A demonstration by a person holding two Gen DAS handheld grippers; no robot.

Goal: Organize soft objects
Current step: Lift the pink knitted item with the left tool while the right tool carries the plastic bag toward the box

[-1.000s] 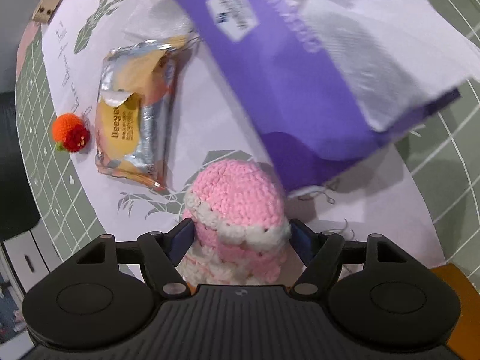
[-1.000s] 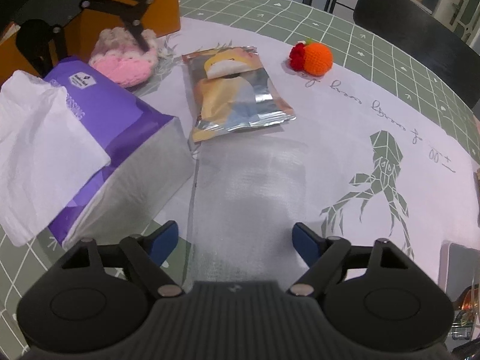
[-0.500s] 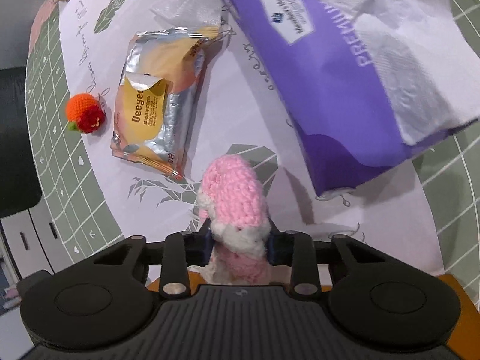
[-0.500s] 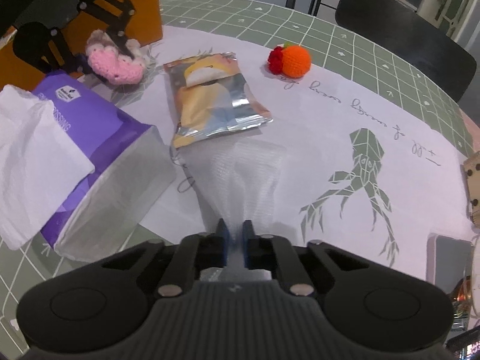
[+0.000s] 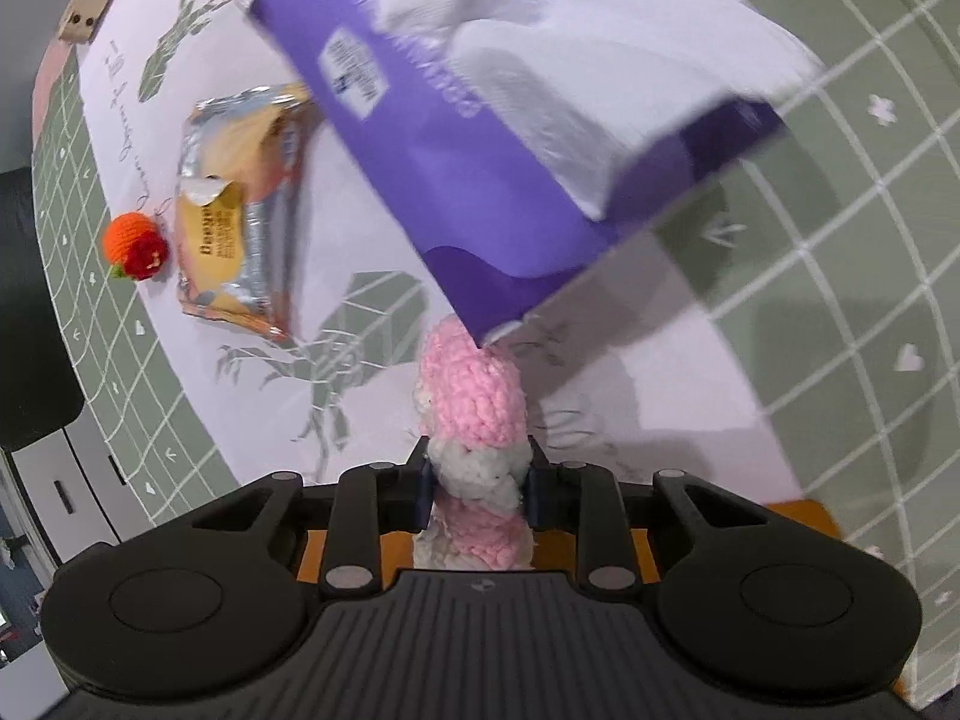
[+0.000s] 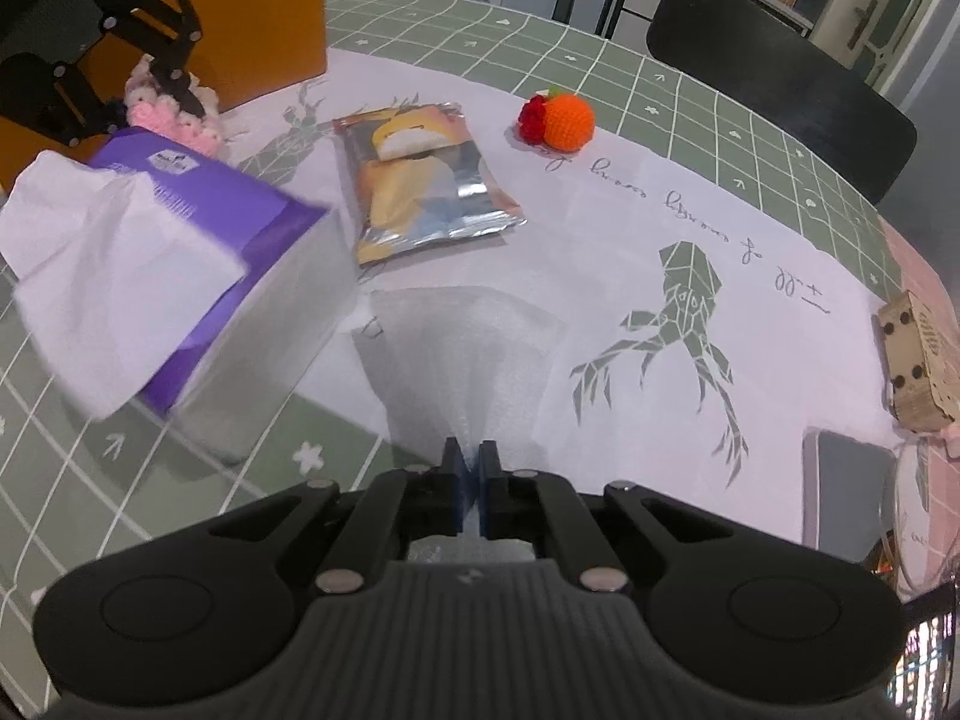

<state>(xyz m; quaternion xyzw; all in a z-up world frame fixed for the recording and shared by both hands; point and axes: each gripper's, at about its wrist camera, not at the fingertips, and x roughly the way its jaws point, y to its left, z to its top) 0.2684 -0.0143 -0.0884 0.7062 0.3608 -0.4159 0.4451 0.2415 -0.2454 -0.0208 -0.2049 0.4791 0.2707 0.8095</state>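
Between the left gripper (image 5: 477, 483) pads a pink-and-white crochet toy (image 5: 474, 414) sits squeezed, jaws closing on it, just above the orange box (image 6: 252, 18) edge. Right gripper (image 6: 472, 483) is clamped together on a thin translucent foam sheet (image 6: 462, 348) beside the purple tissue pack (image 6: 180, 240); snack pouch (image 6: 420, 180) and crochet orange (image 6: 561, 120) lie on the white cloth (image 6: 660, 210).

Left tongs (image 5: 477, 483) closing, squeezing pink crochet toy (image 5: 474, 396), purple tissue pack (image 5: 510, 138) beyond
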